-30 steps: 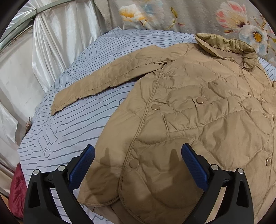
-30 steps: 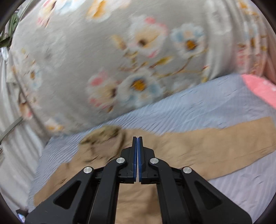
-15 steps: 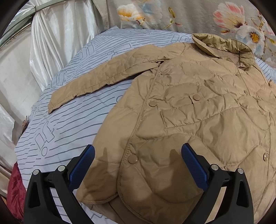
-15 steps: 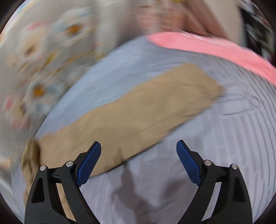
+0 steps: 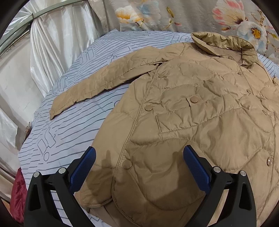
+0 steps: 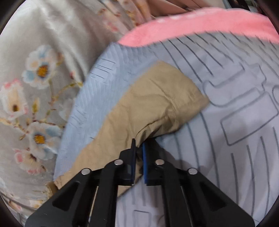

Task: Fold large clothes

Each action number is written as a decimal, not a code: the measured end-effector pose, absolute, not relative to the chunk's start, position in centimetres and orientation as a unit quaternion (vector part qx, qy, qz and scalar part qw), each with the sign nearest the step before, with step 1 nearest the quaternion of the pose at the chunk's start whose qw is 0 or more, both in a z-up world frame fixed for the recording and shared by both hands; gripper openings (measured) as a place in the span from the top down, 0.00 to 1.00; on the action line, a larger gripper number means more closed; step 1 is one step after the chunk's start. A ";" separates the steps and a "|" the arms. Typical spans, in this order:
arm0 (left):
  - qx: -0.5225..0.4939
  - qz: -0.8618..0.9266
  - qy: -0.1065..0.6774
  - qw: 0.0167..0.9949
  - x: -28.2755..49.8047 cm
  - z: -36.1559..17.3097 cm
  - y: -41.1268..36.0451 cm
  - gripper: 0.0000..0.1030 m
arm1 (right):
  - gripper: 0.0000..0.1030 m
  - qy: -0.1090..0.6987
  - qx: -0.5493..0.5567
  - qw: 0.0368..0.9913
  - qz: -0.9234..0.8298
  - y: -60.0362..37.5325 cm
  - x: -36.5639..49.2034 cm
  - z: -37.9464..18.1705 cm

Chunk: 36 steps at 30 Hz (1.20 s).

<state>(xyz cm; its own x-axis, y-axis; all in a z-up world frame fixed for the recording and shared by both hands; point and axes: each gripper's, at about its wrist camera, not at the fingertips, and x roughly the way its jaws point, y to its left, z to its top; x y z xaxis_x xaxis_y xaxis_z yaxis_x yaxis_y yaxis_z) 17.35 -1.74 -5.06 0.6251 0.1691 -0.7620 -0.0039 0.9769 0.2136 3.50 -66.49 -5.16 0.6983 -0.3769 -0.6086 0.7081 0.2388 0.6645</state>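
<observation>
A tan quilted jacket (image 5: 200, 122) lies front up on the striped bed sheet (image 5: 57, 132), collar at the far side, one sleeve (image 5: 97, 85) stretched out to the left. My left gripper (image 5: 139, 157) is open and empty, hovering over the jacket's lower hem. In the right wrist view the other sleeve (image 6: 157, 104) lies across the sheet. My right gripper (image 6: 138, 148) is shut on the near edge of that sleeve, a little back from the cuff, and the cloth puckers at the pads.
A floral curtain (image 5: 191, 15) and white drapes (image 5: 57, 48) back the bed. A pink blanket (image 6: 200, 26) lies beyond the sleeve's cuff. Dark red fabric (image 5: 16, 197) sits at the bed's lower left edge.
My right gripper opened, swung to the right sleeve and closed on its edge. My left gripper stayed open and drifted slightly over the hem.
</observation>
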 end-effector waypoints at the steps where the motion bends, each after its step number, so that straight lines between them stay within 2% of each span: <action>1: 0.095 0.049 0.430 0.897 17.4 -5.0 -1.8 0.05 | 0.97 0.159 0.491 0.783 -0.347 -66.1 3.7 -4.3; 7: 0.091 0.047 0.428 0.898 17.7 -4.8 -1.8 0.05 | 0.98 0.128 0.417 0.863 -0.256 -60.9 6.4 2.5; 11: 0.081 0.049 0.431 0.898 18.0 -4.6 -1.3 0.05 | 0.98 0.148 0.315 0.924 -0.158 -52.2 11.9 7.9; 14: 0.066 0.048 0.439 0.895 18.4 -4.5 -0.7 0.05 | 0.98 0.176 0.255 0.947 -0.085 -45.1 15.8 9.7; 18: 0.058 0.051 0.438 0.896 18.8 -4.1 0.3 0.05 | 0.98 0.236 0.180 0.955 0.005 -34.7 20.9 8.3; 23: 0.037 0.031 0.442 0.896 19.7 -3.5 1.4 0.05 | 0.97 0.328 0.135 0.933 0.063 -26.2 25.2 2.6; 26: 0.015 0.001 0.444 0.896 20.6 -2.9 1.2 0.05 | 0.87 0.366 0.127 0.918 0.083 -23.8 25.8 0.1; 27: 0.004 -0.015 0.447 0.894 21.1 -2.6 1.0 0.05 | 0.73 0.366 0.133 0.916 0.092 -23.7 25.3 -0.1; 28: -0.006 -0.026 0.450 0.893 21.4 -2.4 0.8 0.05 | 0.63 0.358 0.142 0.918 0.097 -23.7 24.4 0.0; 29: -0.018 -0.038 0.452 0.891 21.8 -2.2 0.6 0.05 | 0.45 0.338 0.156 0.923 0.096 -24.3 23.2 0.4; 30: -0.030 -0.049 0.454 0.889 22.2 -2.0 0.3 0.05 | 0.38 0.316 0.170 0.929 0.088 -25.2 22.1 1.0; 36: -0.098 -0.112 0.474 0.868 24.5 -1.8 -3.4 0.05 | 0.38 0.286 0.297 0.911 0.007 -34.4 17.3 1.3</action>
<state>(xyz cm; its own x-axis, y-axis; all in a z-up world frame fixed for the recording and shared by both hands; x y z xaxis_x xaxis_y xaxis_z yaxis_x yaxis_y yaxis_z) 24.52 -3.40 -1.81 0.5250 -0.2871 -0.8012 0.1018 0.9558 -0.2758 17.30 -34.37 1.26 0.8363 0.1818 -0.5172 0.1577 0.8237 0.5446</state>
